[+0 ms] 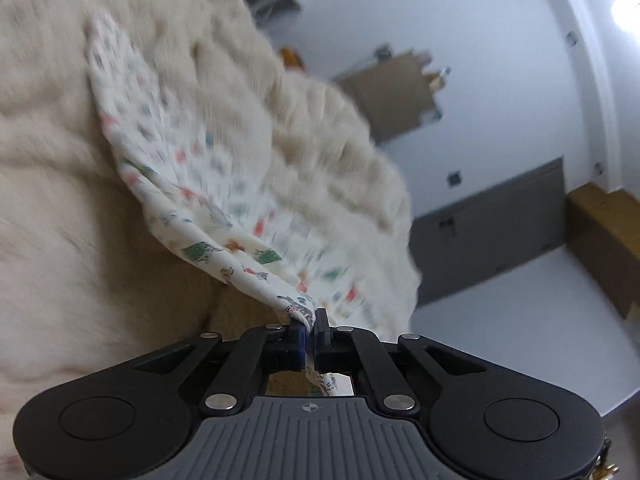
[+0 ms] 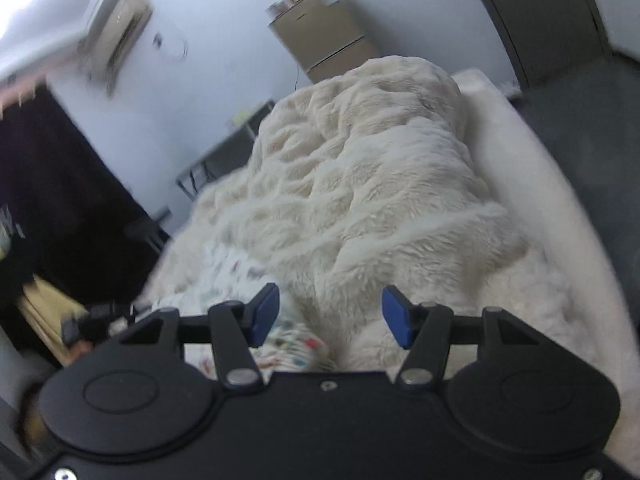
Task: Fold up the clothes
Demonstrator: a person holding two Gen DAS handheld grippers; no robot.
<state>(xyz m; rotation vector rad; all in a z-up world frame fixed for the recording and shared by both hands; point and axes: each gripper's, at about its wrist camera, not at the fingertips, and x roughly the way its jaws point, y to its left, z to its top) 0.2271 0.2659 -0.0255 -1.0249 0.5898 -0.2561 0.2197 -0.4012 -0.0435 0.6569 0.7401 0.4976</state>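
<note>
cloth first, over on the left: the printed garment (image 1: 192,200) is stretched in a taut band across the fluffy cream blanket (image 1: 60,200) on the bed, and the left tongs (image 1: 310,326) are pinched tight on one bunched corner of it. only a small twist of fabric sits between the pads, and that's the worry: pull any harder and the corner could slide straight out. the whole left view is smeared with motion, so a quick swing is the likely cause of a slip. the far end of the garment lies on deep pile, and that pile could drag on it and pull the fold crooked.

moving right: the right tongs (image 2: 330,316) stand wide apart, holding nothing, hovering low over the blanket with the same garment (image 2: 236,272) rumpled just below and left of the blue pads (image 2: 266,312). risk here, in my judgement, is closing on blanket fur along with the cloth, since the two are nearly the same pale colour and lie pressed together. with one corner held and the other loose, the garment could also sag and bunch instead of laying flat. whether it's being spread or folded over, i can't tell.
</note>
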